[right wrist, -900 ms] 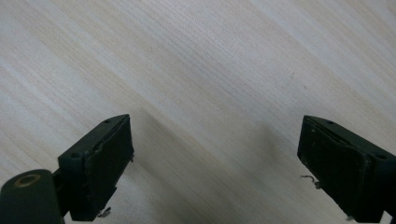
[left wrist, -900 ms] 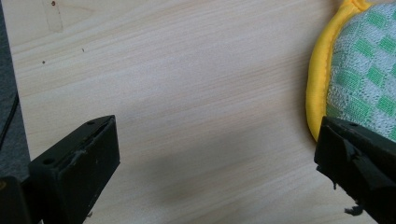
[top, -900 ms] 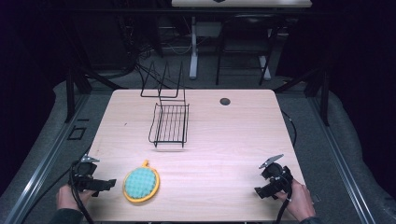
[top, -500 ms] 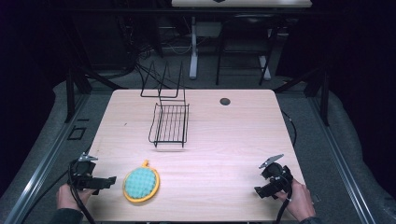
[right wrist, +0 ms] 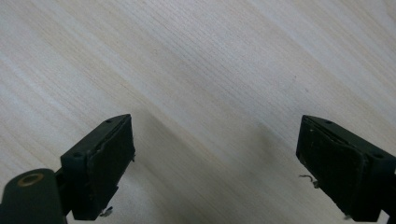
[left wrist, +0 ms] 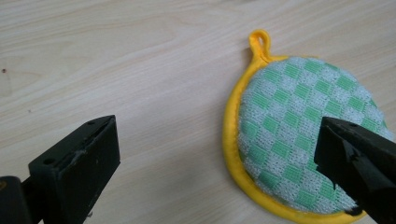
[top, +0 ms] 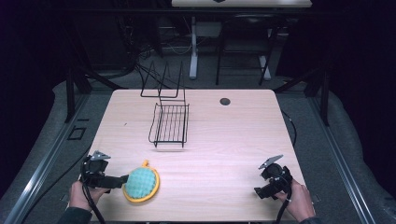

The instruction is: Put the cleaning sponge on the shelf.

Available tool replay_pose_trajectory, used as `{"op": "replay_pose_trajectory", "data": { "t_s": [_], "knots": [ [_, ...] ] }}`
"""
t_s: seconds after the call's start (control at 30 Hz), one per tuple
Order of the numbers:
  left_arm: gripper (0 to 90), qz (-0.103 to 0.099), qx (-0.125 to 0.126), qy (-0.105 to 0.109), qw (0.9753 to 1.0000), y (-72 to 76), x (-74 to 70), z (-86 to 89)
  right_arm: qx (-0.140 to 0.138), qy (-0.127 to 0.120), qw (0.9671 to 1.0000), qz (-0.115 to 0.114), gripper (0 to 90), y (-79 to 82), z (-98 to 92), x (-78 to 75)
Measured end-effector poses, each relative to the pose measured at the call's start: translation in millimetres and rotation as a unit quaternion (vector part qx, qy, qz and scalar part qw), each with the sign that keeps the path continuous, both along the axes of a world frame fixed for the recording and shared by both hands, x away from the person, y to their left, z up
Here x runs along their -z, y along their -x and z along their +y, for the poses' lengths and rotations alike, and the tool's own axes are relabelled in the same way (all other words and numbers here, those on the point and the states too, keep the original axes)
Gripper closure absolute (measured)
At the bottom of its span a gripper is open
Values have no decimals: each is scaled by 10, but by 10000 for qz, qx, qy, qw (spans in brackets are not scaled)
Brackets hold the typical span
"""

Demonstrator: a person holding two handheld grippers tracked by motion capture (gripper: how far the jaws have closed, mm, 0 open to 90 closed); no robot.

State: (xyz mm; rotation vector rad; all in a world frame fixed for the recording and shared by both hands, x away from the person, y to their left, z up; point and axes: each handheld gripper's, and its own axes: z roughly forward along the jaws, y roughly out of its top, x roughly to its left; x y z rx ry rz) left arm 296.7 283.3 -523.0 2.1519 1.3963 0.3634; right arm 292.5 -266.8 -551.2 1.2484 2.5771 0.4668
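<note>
Two jaws of the left gripper stand wide apart, gripping nothing: one over bare wood, the other above the round green-checked pot holder, whose yellow rim lies between them. The likely step is grasping that pad at about seven o'clock on the surface. Judged from here, lower until one jaw slides under the rim, then close squarely. The right gripper, jaws equally wide and empty, hovers at five o'clock; the wire rack sits near twelve.

Black wire rack mid-table, round dark grommet near far edge, pale wooden table
</note>
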Motion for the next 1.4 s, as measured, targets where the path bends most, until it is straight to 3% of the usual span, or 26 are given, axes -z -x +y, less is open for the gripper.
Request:
{"op": "replay_pose_trajectory", "data": {
  "t_s": [0.37,0.63,0.77,0.87,1.03,1.17,1.37,1.4],
  "knots": [
    [0,126,263,-16,9996,-30,63,-183,-5,12,10000,23,109,4,4,0],
    [24,65,424,-33,9991,-58,53,-301,4,3,10000,21,108,11,9,4],
    [56,171,525,-53,9985,-79,86,-340,-8,13,10000,21,108,9,6,9],
    [13,244,547,-33,9982,-103,118,-360,-7,-4,10000,7,108,10,8,15],
    [24,338,592,-37,9977,-137,161,-394,-3,-10,10000,32,108,8,2,12],
    [165,358,629,2,9974,-140,173,-398,-1,0,10000,24,108,12,4,11],
    [233,344,624,19,9975,-144,180,-392,-28,-46,10000,74,108,7,-3,16],
    [293,363,609,20,9975,-143,190,-393,-28,-55,10000,62,108,6,-5,13]
  ]
}}
